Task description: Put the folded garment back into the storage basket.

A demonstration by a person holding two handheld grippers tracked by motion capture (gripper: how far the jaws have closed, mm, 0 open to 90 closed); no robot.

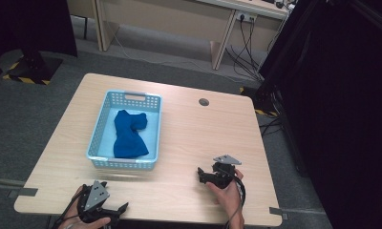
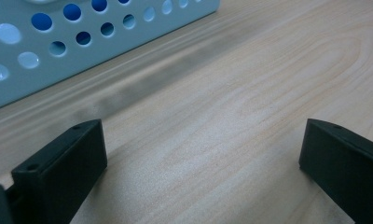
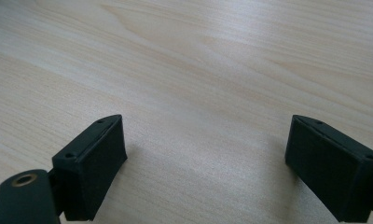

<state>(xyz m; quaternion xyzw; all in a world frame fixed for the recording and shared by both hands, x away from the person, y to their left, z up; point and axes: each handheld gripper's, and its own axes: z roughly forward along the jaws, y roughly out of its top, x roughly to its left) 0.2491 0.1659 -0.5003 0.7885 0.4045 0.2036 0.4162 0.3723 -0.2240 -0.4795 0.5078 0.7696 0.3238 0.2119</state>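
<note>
A light blue perforated basket [image 1: 153, 125] stands on the left half of the wooden table [image 1: 203, 133]. A crumpled dark blue cloth [image 1: 128, 134] lies inside it. My left gripper [image 1: 116, 211] rests at the table's front edge, below the basket, held by a hand. Its jaws stand wide apart with bare wood between them, and the basket's wall [image 2: 82, 42] shows close ahead at upper left. My right gripper [image 1: 202, 175] sits at the front right, also in a hand. Its jaws are spread wide over bare wood in the right gripper view [image 3: 205, 158].
A round cable hole [image 1: 204, 101] sits in the table near its far edge. Beyond the table are desk legs, cables on the grey floor [image 1: 179, 57] and a dark curtain [image 1: 332, 95] at the right.
</note>
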